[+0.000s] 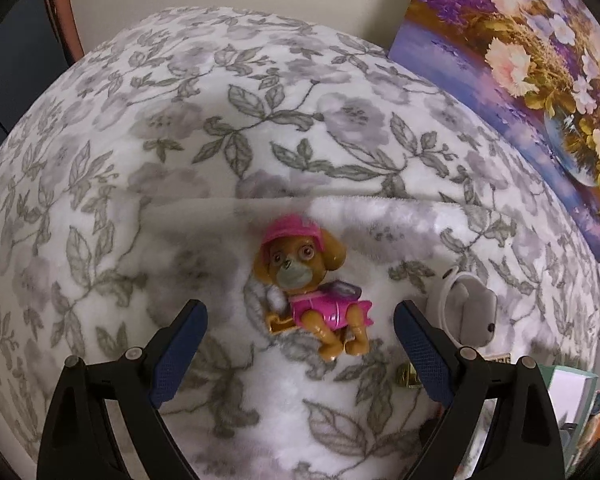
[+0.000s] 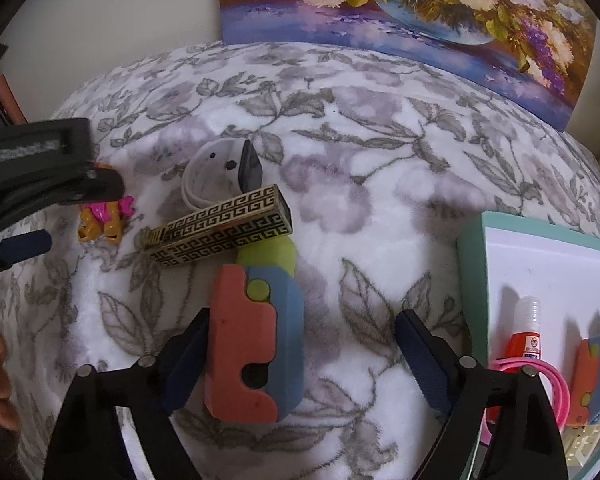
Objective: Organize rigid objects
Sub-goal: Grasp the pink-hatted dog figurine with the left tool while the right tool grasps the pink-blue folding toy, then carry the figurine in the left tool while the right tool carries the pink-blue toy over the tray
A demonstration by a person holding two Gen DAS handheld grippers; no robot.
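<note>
Toy dog (image 1: 306, 284) lies on its back on the floral blanket (image 1: 180, 128), just ahead of the left gripper (image 1: 300, 316) and between the lines of its two jaws, a little nearer the right one. Its long axis runs diagonally: head in the pink cap away from the jaws and slightly left, feet toward them and slightly right. Neither pad touches it; the left jaws stand wide and hold nothing. My reading is that a descent with a small roll would set the pads across the body rather than along it.

Foam block (image 2: 256, 344), red and blue with a green peg, lies between the right gripper's (image 2: 300, 344) jaws, long axis pointing straight away from them. The left pad is at or against its red edge; whether it presses I cannot tell. The right pad stands well clear of the blue edge, so the block is not clamped. The right jaws are wide.

Beyond the block lie a gold patterned box (image 2: 220, 228) and a white band (image 2: 212, 176). The tray (image 2: 476, 280) sits to the right of the right jaws, already holding a tube, a pink band and a second block. Judged nearer hand: left for the dog, right for the block.
</note>
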